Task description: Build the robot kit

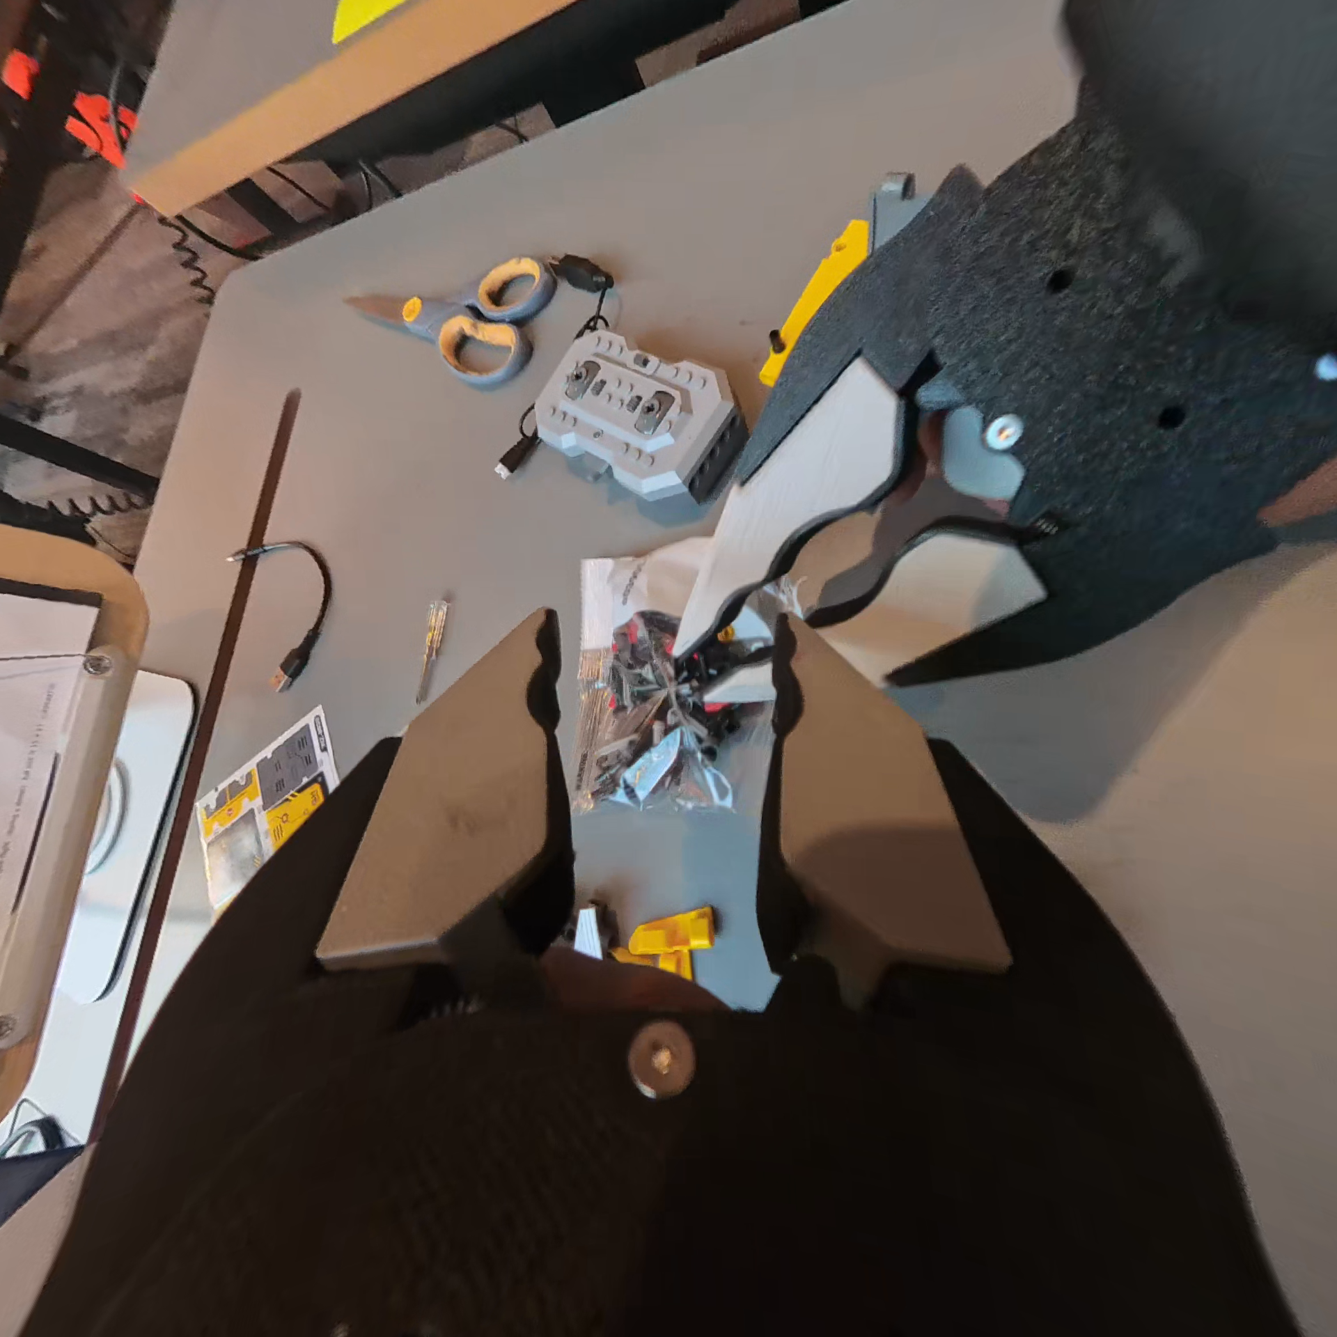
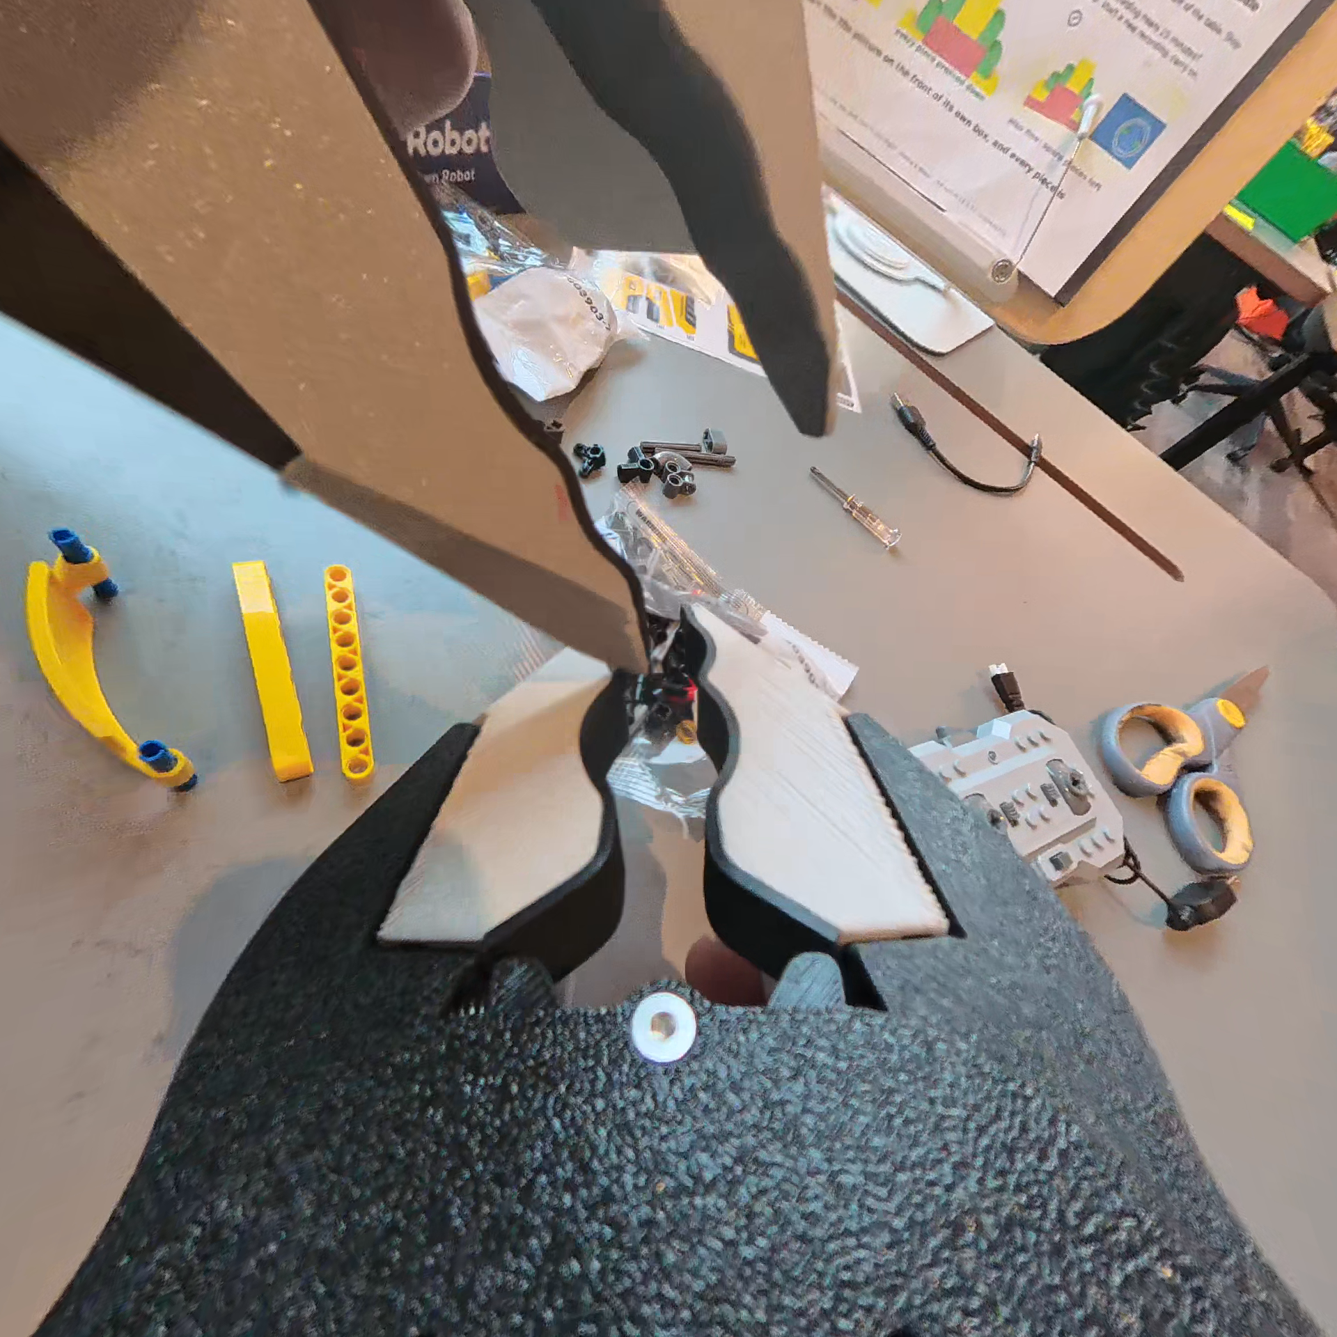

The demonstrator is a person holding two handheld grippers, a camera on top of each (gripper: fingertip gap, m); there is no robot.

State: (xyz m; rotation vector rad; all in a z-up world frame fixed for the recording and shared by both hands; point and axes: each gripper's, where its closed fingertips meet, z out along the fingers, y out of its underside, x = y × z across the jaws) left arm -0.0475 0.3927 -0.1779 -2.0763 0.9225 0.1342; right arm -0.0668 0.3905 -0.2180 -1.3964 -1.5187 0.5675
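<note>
A clear plastic bag (image 1: 651, 745) of small black and red parts lies on the grey table (image 1: 405, 217). My left gripper (image 1: 665, 622) is open, its black fingers (image 1: 470, 796) on either side of the bag. My right gripper (image 2: 655, 644), with white fingers (image 2: 803, 796), is closed on the bag's (image 2: 673, 564) top edge. In the left wrist view it (image 1: 738, 629) comes in from the right. The right wrist view shows the left gripper (image 2: 727, 542) reaching down from above, one fingertip close to the right gripper's tips.
Scissors (image 1: 485, 325), a grey studded module (image 1: 637, 412), a short cable (image 1: 304, 600), a small screwdriver (image 1: 432, 647) and a sticker sheet (image 1: 268, 803) lie around. Loose black parts (image 2: 665, 463), yellow beams (image 2: 271, 673) and a curved yellow piece (image 2: 79, 665) lie on the table. A board (image 2: 1013, 108) stands at the edge. There is about 4 centimeters between the tips of the two grippers. The grey studded module (image 1: 637, 412) is about 12 centimeters from my right fingertips. Look for it in the right wrist view (image 2: 994, 809) too.
</note>
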